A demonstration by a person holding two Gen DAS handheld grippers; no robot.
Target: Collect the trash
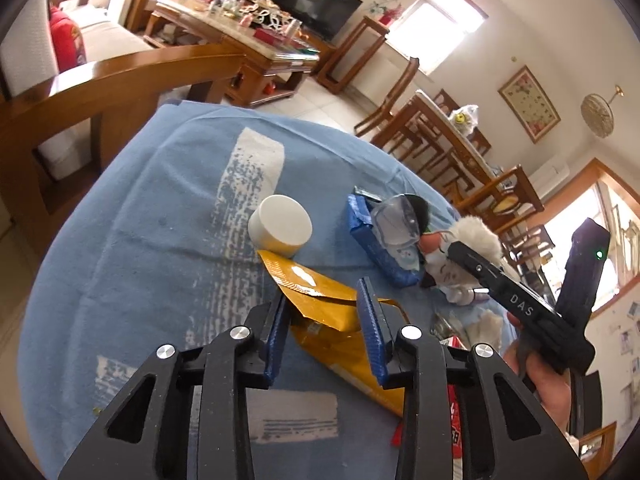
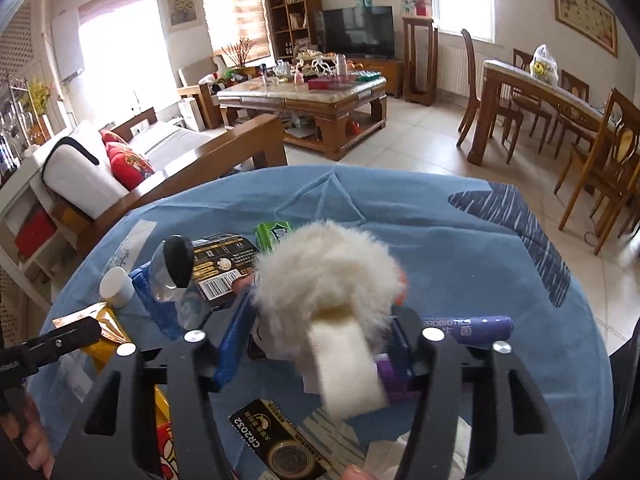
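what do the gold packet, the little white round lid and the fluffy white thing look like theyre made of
Crinkled gold packet: glossy foil or metallised plastic, judging by sharp creases and a bright glare patch.
Small white round lid: smooth matte plastic, probably; even, dull surface.
Fluffy white item: soft fur or plush; fine fuzzy fibres at its edge.

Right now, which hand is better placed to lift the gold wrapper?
Left. The left gripper already straddles the gold wrapper, while the right gripper is around the white fluffy toy.
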